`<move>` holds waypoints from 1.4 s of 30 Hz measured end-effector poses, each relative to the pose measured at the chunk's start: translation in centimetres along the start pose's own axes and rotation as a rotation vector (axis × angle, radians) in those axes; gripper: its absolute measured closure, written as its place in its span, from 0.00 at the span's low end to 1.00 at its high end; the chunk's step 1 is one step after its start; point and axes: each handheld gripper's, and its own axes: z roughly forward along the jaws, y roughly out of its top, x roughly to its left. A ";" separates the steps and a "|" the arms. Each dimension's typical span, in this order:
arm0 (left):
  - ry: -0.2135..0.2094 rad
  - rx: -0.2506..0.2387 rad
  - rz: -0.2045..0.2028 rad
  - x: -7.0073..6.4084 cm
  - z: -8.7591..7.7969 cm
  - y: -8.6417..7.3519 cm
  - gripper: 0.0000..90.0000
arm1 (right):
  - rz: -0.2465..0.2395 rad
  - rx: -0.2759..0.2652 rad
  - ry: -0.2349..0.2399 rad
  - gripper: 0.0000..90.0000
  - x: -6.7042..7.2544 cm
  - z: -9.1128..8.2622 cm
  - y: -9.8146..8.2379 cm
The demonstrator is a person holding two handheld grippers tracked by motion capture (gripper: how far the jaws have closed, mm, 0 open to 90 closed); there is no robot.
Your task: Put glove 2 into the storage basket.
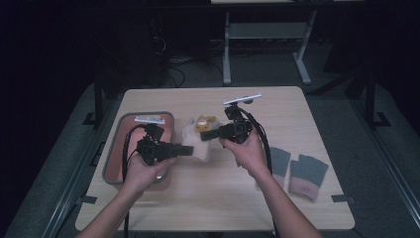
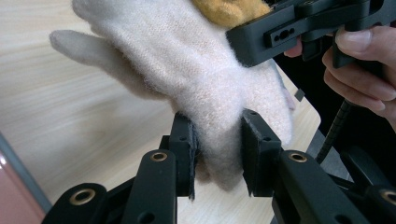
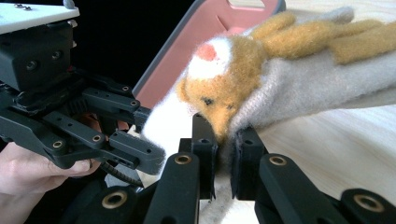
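A cream knitted glove [image 1: 196, 141] with an orange animal face [image 3: 224, 88] hangs above the table between both grippers. My left gripper [image 1: 189, 150] is shut on the glove's cuff end [image 2: 219, 140], its pads [image 2: 254, 154] pressing the fluffy wool from both sides. My right gripper [image 1: 207, 135] is shut on the glove [image 3: 289, 84] just under the animal face, pinching a thin fold between its pads [image 3: 205, 154]. The two grippers meet nearly tip to tip over the table's middle. The right gripper's jaw also crosses the top of the left gripper view.
A grey tray with a pink inside [image 1: 118, 148] lies at the table's left, under my left hand. A pair of grey gloves with pinkish cuffs [image 1: 299, 171] lies at the right. The wooden table [image 1: 208, 198] has bare surface in front.
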 end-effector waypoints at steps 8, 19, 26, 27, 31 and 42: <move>0.012 -0.015 0.001 0.5 -1.5 0.7 0.77 | -0.009 -0.009 0.022 0.91 0.8 0.5 1.3; 0.032 -0.043 -0.003 1.0 -3.7 1.4 0.77 | -0.027 -0.015 0.056 0.91 2.2 1.4 3.2; 0.042 -0.059 -0.013 1.8 -5.2 1.5 0.77 | -0.033 -0.009 0.077 0.91 3.0 2.3 4.3; 0.043 -0.062 -0.014 1.9 -5.4 1.6 0.77 | -0.034 -0.009 0.087 0.91 3.1 2.5 4.5; 0.051 -0.069 -0.024 2.3 -6.4 1.5 0.77 | -0.043 -0.006 0.096 0.91 3.6 3.3 5.0; 0.080 -0.080 -0.053 4.0 -8.7 0.7 0.77 | -0.058 0.014 0.134 0.91 4.8 6.1 6.2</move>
